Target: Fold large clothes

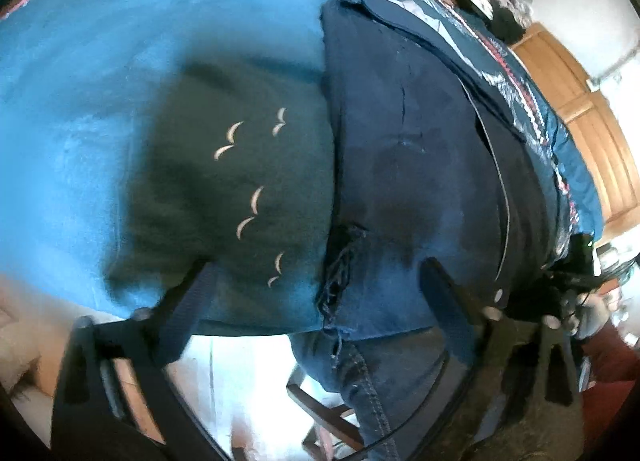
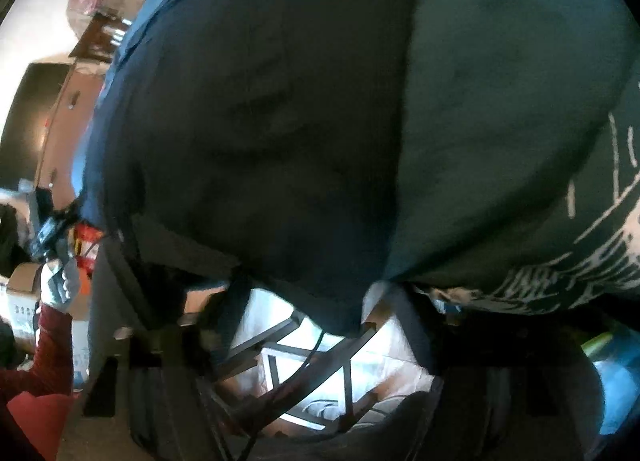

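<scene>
Dark blue jeans (image 1: pixel 412 165) lie flattened on a table, with a frayed tear (image 1: pixel 340 261) near the front edge and one leg hanging off it. A dark green garment (image 1: pixel 240 181) with pale bird marks lies beside them on the left. My left gripper (image 1: pixel 320 297) is open, its fingers spread wide above the front edge of both garments, the tear between them. In the right wrist view the jeans (image 2: pixel 260 133) fill the middle and a green garment (image 2: pixel 500 121) with white print lies to the right. My right gripper (image 2: pixel 326 313) is open at the jeans' hanging edge.
A blue cloth (image 1: pixel 80 101) with a patterned border covers the table. Wooden cabinets (image 1: pixel 580 109) stand behind. A gloved hand with a red sleeve (image 2: pixel 52 321) holds the other gripper. Dark chair frames (image 2: pixel 304 373) and bright floor show below the table edge.
</scene>
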